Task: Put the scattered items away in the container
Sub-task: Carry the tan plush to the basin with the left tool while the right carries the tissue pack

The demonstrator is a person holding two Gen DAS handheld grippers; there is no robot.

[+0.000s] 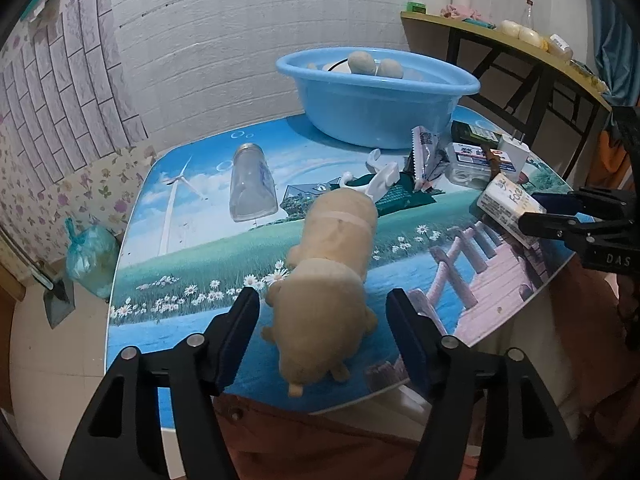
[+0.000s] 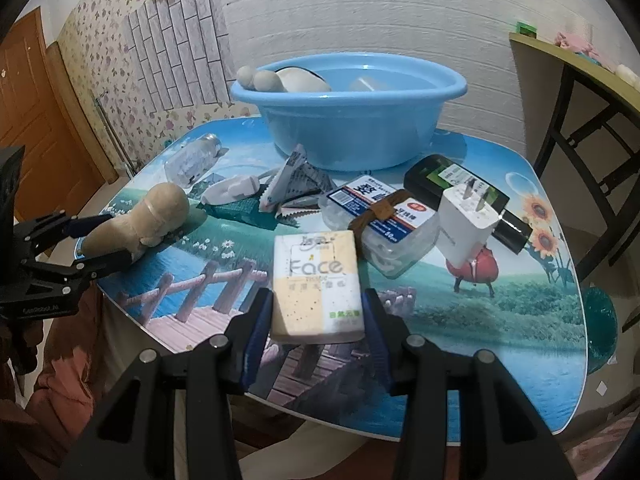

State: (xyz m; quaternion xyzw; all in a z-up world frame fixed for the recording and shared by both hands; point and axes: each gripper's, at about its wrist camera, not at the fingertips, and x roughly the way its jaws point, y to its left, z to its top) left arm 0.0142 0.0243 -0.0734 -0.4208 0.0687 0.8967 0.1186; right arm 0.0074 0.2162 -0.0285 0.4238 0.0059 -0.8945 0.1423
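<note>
Left wrist view: left tongs stand apart around the plush toy, pads clear of it; the toy lies on the counter; blue basin stands at the far edge; clear bottle lies well left.

Right wrist view: right tongs grip the tissue pack, marked "Face"; white charger rests near; black printing on it unreadable.

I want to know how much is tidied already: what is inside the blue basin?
Over the basin's rim show two beige plush lumps, something white with a dark edge and a pale cup-like thing. The wall hides the bottom.
</note>
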